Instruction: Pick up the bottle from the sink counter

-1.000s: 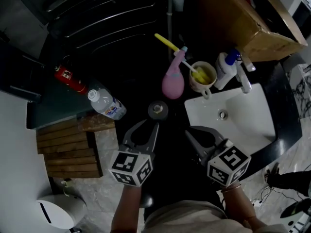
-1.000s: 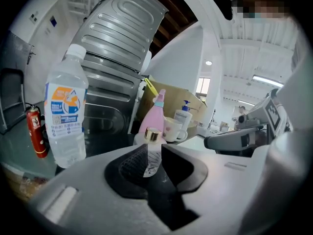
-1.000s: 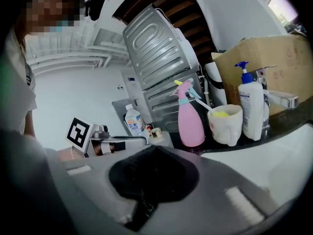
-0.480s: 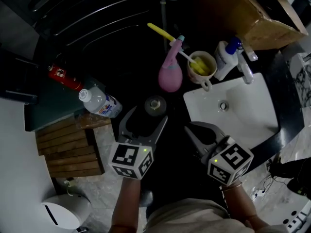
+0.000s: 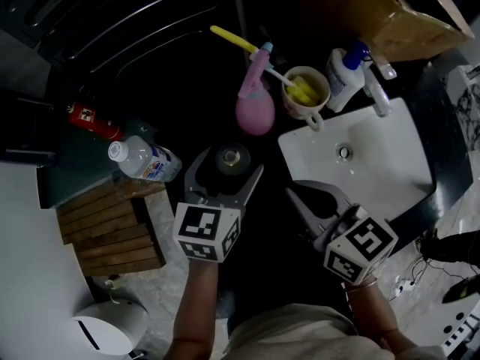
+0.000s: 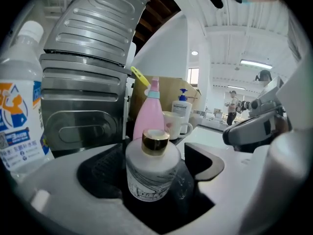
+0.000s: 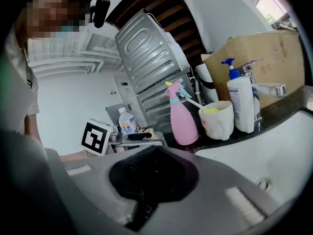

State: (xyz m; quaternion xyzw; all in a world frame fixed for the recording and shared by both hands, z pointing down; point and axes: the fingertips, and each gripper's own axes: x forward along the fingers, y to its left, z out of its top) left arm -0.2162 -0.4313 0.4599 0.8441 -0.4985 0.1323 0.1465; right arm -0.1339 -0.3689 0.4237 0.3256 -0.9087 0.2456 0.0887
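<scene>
A small white bottle with a gold cap [image 5: 232, 158] stands upright on the dark sink counter [image 5: 187, 88]. My left gripper [image 5: 227, 169] reaches around it, one jaw on each side. Its jaws are opening, and the bottle [image 6: 151, 173] stands between them with a gap on its right side, so the pads do not press it. The left gripper [image 6: 154, 166] sits low at the counter. My right gripper [image 5: 295, 193] hovers to the right, near the basin's front left corner, jaws together and empty [image 7: 156, 153].
Behind the small bottle stand a pink spray bottle [image 5: 255, 111], a mug with a yellow brush [image 5: 304, 92] and a pump soap bottle [image 5: 345, 73]. The white basin [image 5: 375, 178] lies right. A water bottle [image 5: 142, 160] and red can [image 5: 94, 120] lie left, by wooden slats [image 5: 112, 231].
My left gripper has moved forward and its jaws have spread wide, now lying on both sides of the gold-capped bottle. The right gripper has hardly moved.
</scene>
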